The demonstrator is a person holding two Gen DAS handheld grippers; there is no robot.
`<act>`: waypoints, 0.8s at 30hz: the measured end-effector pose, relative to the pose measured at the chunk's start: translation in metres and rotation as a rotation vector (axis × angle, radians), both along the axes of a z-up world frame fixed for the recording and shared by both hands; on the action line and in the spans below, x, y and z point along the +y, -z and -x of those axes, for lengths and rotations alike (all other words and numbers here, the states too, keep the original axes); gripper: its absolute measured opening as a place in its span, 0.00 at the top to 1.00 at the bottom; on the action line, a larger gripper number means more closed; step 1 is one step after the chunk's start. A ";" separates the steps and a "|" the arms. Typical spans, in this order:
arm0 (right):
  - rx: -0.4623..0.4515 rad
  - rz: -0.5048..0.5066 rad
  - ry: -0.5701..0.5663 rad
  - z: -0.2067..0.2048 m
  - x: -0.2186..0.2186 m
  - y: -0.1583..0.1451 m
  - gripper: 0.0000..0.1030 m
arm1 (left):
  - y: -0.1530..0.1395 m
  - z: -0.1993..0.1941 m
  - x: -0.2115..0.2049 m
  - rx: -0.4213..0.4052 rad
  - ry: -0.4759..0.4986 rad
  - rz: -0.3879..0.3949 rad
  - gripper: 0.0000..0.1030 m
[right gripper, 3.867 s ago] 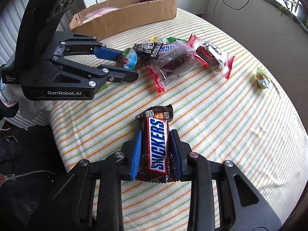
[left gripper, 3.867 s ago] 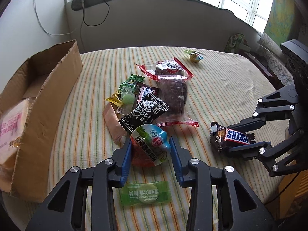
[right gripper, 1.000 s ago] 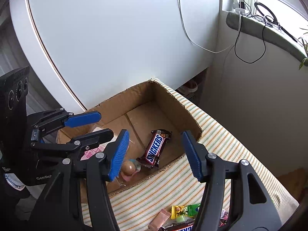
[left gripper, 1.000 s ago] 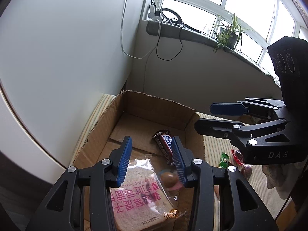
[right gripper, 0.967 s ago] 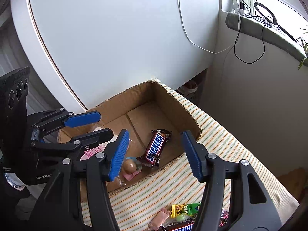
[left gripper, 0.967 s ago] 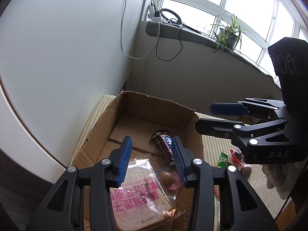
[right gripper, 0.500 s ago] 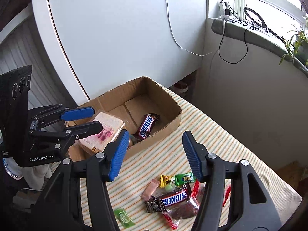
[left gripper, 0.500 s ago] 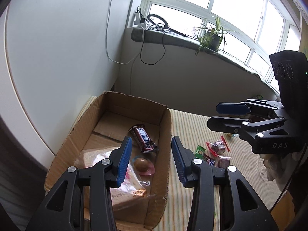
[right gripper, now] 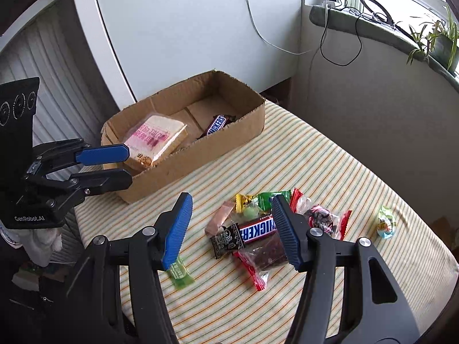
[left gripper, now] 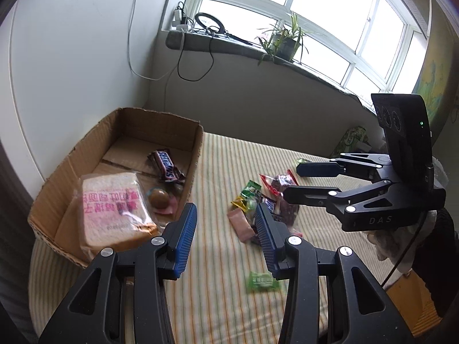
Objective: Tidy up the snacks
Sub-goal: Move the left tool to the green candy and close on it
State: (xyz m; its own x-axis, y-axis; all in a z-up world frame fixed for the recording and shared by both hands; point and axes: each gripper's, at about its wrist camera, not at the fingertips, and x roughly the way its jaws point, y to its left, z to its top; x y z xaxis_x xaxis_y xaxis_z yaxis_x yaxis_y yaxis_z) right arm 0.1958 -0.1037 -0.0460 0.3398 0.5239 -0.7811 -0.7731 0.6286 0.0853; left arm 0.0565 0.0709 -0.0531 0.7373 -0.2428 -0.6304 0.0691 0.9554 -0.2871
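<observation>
Both claws empty and part-open; brown Snickers bar in glossy wrapper (right gripper: 256,230) lies on the striped tablecloth (right gripper: 330,169) between the right gripper (right gripper: 232,226) fingertips, long axis 8-to-2 o'clock, left gripper (right gripper: 114,166) farther off.

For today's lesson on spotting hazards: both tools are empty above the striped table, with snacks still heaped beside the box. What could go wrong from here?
1. The Snickers bar lies in a tight heap with a black packet and a red-edged bag; a grab may drag neighbours along.
2. The round wrapped candy sits alone near the table edge and may be knocked off.
3. The flat green sachet offers little to pinch.
</observation>
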 end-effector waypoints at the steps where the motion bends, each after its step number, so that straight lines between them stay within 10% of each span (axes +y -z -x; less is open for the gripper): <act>1: 0.003 0.001 -0.004 0.002 -0.001 0.005 0.41 | 0.003 0.003 -0.005 0.006 0.010 -0.003 0.60; 24: 0.061 0.036 -0.015 0.011 0.005 0.059 0.57 | 0.070 0.021 -0.083 0.095 0.134 -0.105 0.44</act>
State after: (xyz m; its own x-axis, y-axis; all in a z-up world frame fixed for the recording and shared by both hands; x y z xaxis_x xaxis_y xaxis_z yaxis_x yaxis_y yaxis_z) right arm 0.1849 -0.0990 -0.1052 0.2835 0.4999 -0.8184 -0.7766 0.6203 0.1098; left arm 0.0360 -0.0119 -0.1227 0.6389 -0.2639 -0.7226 0.1750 0.9645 -0.1975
